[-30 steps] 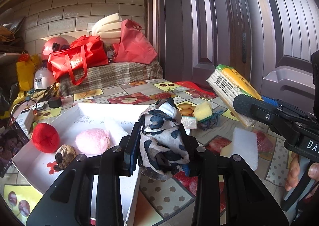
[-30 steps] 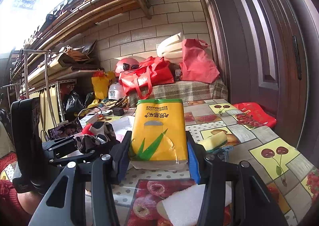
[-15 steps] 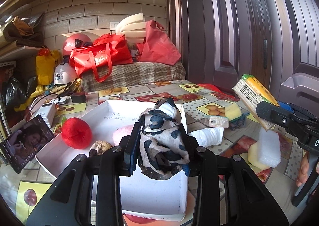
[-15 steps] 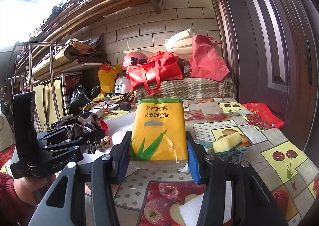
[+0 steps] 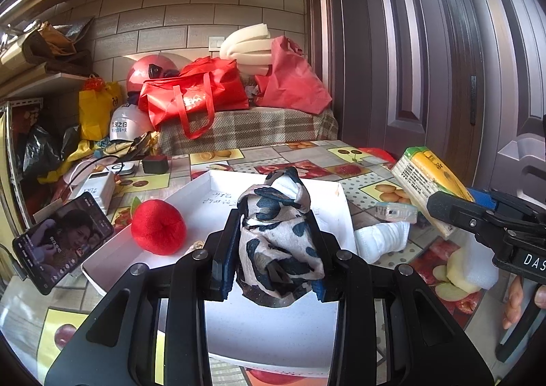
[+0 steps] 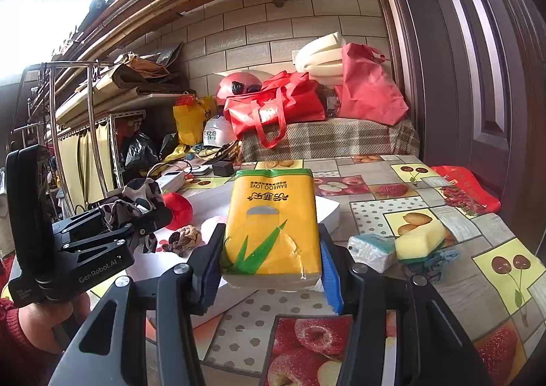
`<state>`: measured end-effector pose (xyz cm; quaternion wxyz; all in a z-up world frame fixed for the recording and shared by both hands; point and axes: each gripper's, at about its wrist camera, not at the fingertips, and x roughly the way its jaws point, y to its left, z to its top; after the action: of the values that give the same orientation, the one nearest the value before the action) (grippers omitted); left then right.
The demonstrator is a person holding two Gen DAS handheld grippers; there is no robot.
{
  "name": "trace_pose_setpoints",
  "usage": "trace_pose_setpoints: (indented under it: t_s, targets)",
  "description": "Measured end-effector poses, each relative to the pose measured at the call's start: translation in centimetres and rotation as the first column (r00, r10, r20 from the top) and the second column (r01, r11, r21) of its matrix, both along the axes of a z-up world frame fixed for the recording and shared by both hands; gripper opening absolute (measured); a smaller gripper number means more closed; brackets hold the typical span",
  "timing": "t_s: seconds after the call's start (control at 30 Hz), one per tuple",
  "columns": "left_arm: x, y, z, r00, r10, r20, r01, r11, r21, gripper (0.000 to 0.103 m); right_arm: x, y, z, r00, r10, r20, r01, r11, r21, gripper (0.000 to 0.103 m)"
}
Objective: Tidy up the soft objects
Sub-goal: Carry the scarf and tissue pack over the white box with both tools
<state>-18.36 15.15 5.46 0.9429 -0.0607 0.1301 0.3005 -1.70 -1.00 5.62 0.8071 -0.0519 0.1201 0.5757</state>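
Your left gripper (image 5: 274, 256) pinches the bunched spotted scarf (image 5: 278, 242) between its pads and holds it above the white tray (image 5: 273, 328), where the red plush ball (image 5: 158, 227) lies. Your right gripper (image 6: 271, 270) is clamped on the yellow tissue pack (image 6: 273, 225), lifted over the fruit-pattern tablecloth (image 6: 443, 215) just beside the tray.

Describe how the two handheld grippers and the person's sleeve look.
Both grippers, the left gripper and the right gripper, are matte black with silver bolts and blue pads on the fingers. The left's body is printed "GenRobot.AI"; the right's shows white letters "DAS". A red knitted sleeve covers the left arm.
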Motion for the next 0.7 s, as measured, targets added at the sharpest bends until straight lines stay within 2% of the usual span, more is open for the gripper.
trace_pose_setpoints:
  t_s: [0.2, 0.47, 0.7]
  targets:
    - [-0.9, 2.0, -0.2, 0.998, 0.068, 0.008, -0.068, 0.997, -0.022, 0.034, 0.0, 1.4, -0.4, 1.0, 0.002, -0.021, -0.003, 1.0, -0.024, 0.049]
    - [-0.8, 2.3, -0.4, 0.997, 0.073, 0.001, -0.073, 0.997, -0.023, 0.034, -1.1, 2.6, -0.6, 0.999, 0.033, -0.001, -0.033, 0.998, -0.052, 0.049]
    - [-0.8, 2.6, -0.5, 0.996, 0.093, 0.004, -0.093, 0.995, -0.032, 0.034, -2.5, 5.3, -0.9, 0.994, 0.109, 0.009, -0.107, 0.989, -0.103, 0.049]
